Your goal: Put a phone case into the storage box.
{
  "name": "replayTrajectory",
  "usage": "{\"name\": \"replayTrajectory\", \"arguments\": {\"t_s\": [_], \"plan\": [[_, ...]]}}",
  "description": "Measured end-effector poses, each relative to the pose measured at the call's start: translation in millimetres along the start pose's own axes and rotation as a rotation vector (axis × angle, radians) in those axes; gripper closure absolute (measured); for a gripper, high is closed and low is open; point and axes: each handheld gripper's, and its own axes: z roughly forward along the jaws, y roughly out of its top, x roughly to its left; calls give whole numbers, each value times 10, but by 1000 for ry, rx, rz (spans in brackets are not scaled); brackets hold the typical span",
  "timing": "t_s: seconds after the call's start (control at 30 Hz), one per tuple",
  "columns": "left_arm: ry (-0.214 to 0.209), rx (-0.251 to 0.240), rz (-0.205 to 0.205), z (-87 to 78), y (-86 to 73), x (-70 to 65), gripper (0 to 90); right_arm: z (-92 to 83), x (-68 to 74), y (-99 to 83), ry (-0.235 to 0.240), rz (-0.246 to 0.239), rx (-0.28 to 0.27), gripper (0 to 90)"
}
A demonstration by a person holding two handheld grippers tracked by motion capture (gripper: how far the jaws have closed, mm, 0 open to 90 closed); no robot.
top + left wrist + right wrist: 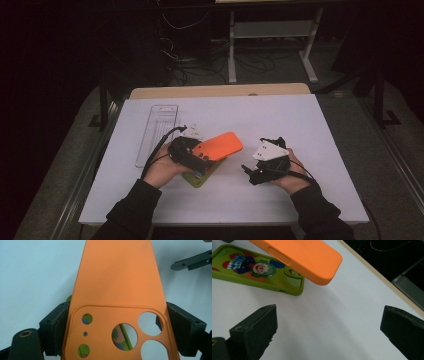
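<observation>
White-topped counter (280, 200), dark room behind. Left gripper (200, 159) fingers clamped on smooth orange silicone phone case (220, 145), lifted above green clown-print phone case (259, 272). Right gripper (248, 172) fingers wide apart, empty. Next, probably: right-hand grasp of free end.

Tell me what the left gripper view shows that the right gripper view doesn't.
Left gripper view: the camera cut-outs of the orange silicone phone case, clamped at its sides between the left gripper jaws.

Right gripper view: the clown picture on the green phone case lying flat, the table's wooden edge, and the right gripper open, holding nothing.

Both: the orange case, raised over the white table.
</observation>
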Motion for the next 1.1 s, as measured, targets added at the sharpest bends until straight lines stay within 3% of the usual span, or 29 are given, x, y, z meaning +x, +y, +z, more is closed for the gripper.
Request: {"name": "replayTrajectory", "arguments": {"t_s": [0.27,0.3,0.33,0.47,0.93,1.0,1.1], "plan": [[-6,2,4,8,4,-1,155,5,49,5,-40,-91,21,3],[-3,-18,-18,24,3,-17,154,3,57,7,-50,-105,21,3],[2,-7,2,19,7,-9,154,0,62,10,-57,-120,20,3],[-1,-3,-2,24,7,-26,155,-16,59,15,-87,-182,17,3],[5,-21,-11,-24,11,5,155,-21,88,23,-129,-238,15,4],[13,-7,17,-45,12,29,155,-22,98,30,-133,-251,15,4],[10,-13,19,-46,11,27,155,-22,115,34,-145,-275,17,4]]}}
